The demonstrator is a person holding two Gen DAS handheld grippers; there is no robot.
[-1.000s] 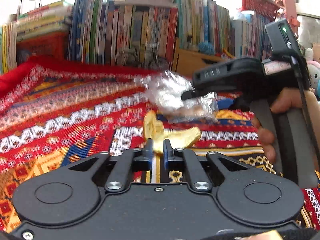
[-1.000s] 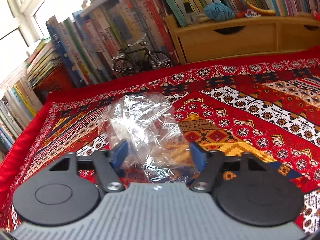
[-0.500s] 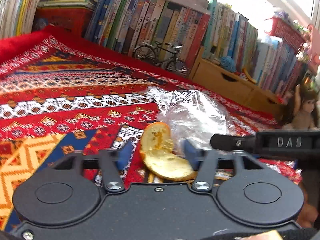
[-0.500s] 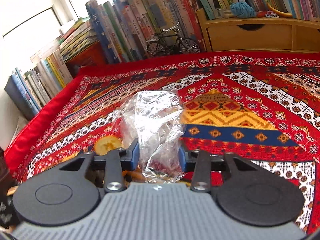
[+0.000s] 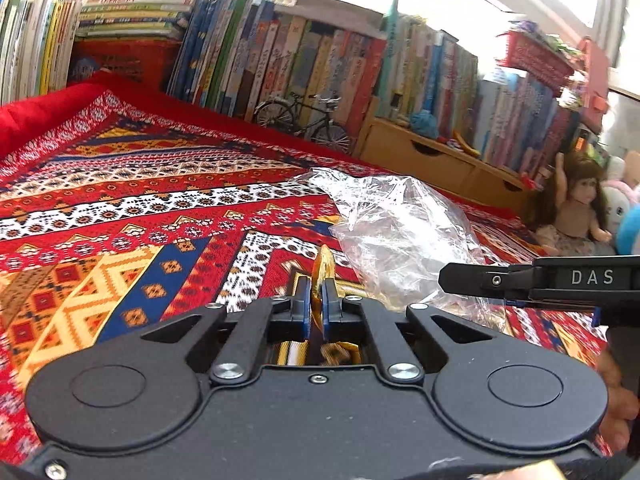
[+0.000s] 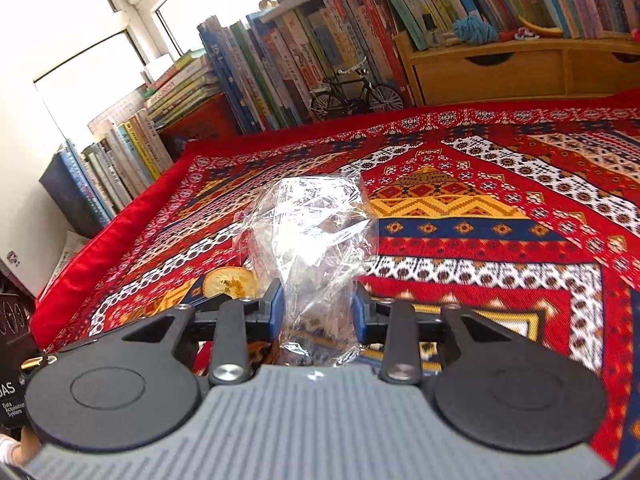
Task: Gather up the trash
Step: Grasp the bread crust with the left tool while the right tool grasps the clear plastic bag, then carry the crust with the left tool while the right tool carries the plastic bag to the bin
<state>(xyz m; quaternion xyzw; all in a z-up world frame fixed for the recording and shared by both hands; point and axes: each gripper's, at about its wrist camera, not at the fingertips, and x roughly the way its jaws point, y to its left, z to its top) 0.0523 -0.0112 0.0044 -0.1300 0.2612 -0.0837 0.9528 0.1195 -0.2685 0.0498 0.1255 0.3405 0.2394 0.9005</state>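
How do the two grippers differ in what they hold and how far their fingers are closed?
The left gripper pinches a thin orange peel, fingers nearly touching; the right gripper clamps a crumpled clear plastic bag, fingers farther apart. The peel is stiff and seen edge-on; the bag is bulky and see-through. Both grippers are shut on trash above the patterned cloth.

Bright windows (image 6: pixel 100 20), crowded bookshelves (image 5: pixel 320 64), wooden drawer unit (image 6: pixel 500 72), red patterned cloth (image 5: pixel 140 208).

Blown-out window (image 6: pixel 92 64) daylight (fisheye-bent edges).
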